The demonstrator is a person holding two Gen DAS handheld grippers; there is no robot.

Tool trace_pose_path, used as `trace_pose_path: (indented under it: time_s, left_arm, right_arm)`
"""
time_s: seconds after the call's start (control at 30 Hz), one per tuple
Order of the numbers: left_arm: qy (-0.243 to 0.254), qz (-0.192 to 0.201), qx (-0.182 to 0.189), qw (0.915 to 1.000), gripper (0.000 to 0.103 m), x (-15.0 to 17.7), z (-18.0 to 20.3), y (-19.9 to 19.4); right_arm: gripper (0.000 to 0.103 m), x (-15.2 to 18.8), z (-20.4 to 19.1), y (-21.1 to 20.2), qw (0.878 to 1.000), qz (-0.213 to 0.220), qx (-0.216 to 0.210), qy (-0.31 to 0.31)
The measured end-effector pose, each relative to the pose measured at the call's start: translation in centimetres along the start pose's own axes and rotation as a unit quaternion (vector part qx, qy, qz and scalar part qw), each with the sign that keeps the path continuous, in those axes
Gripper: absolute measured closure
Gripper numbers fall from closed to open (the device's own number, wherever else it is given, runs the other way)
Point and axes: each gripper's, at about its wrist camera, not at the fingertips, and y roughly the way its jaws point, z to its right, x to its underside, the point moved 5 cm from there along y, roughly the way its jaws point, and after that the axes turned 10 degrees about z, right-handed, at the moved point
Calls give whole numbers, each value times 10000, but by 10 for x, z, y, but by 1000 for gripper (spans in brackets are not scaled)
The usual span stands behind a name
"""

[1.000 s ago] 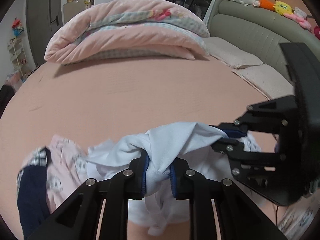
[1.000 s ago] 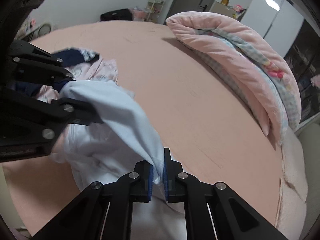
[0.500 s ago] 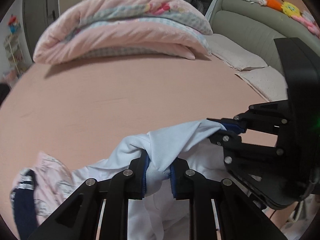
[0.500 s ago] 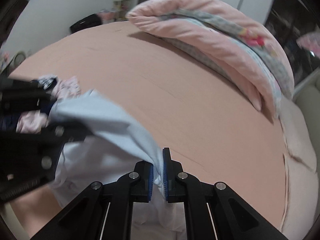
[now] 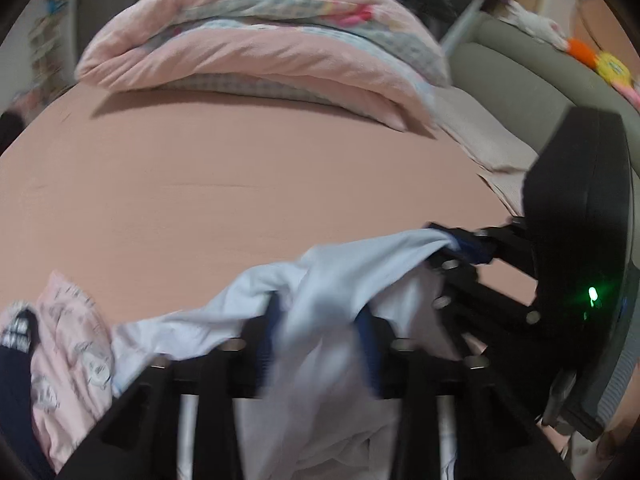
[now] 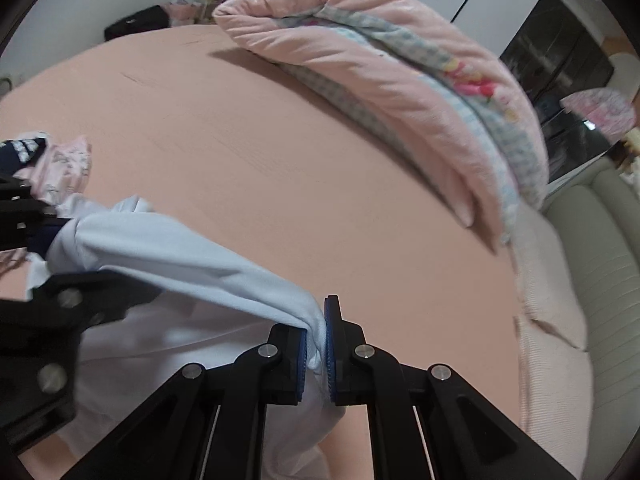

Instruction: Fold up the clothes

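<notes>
A pale blue-white garment point(image 5: 352, 276) hangs stretched between my two grippers above the pink bed sheet point(image 5: 224, 184). My left gripper point(image 5: 320, 336) is shut on a bunched part of it, blurred in the left wrist view. My right gripper point(image 6: 317, 344) is shut on another edge of the same garment point(image 6: 192, 252); it also shows at the right of the left wrist view point(image 5: 460, 248). The cloth sags below both grippers. A pink printed garment point(image 5: 68, 344) and a dark navy one point(image 5: 16, 392) lie crumpled on the sheet at the left.
A folded pink quilt point(image 5: 256, 44) lies across the far side of the bed, also in the right wrist view point(image 6: 400, 80). Pale pillows point(image 6: 552, 320) and a grey padded headboard point(image 5: 520, 60) with plush toys run along the right.
Both grippers have moved apart with the garment, pulling its top edge straighter between them. The left view has swung and blurred; the pink and navy clothes show at its lower left again.
</notes>
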Motion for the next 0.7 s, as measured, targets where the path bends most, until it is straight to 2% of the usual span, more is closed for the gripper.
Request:
trace_pose_path:
  time_s: [0.03, 0.07, 0.17, 0.27, 0.47, 0.63, 0.7]
  left_arm:
    - [-91, 74, -53, 9999, 25, -1, -6, -4]
    - [-182, 148, -105, 9997, 21, -2, -11, -8]
    - [-530, 185, -7, 9984, 21, -5, -28, -17]
    - [-672, 129, 77, 9976, 21, 0, -40, -26]
    - [-510, -61, -48, 9987, 21, 28, -46, -35]
    - [-35, -323, -140, 9994, 21, 57, -33, -32]
    - [-10, -427, -33, 9991, 21, 69, -26, -29]
  right_arm:
    - [99, -1, 4, 1, 9999, -19, 135, -16]
    - [99, -1, 8, 3, 9996, -37, 271, -31]
    - [99, -2, 26, 12, 9990, -168, 385, 140]
    - [99, 4, 44, 24, 9974, -374, 562, 239]
    - [99, 24, 70, 40, 9928, -730, 627, 714]
    - [99, 38, 82, 43, 9909, -918, 766, 610]
    - [99, 44, 86, 43, 9899, -1005, 729, 686]
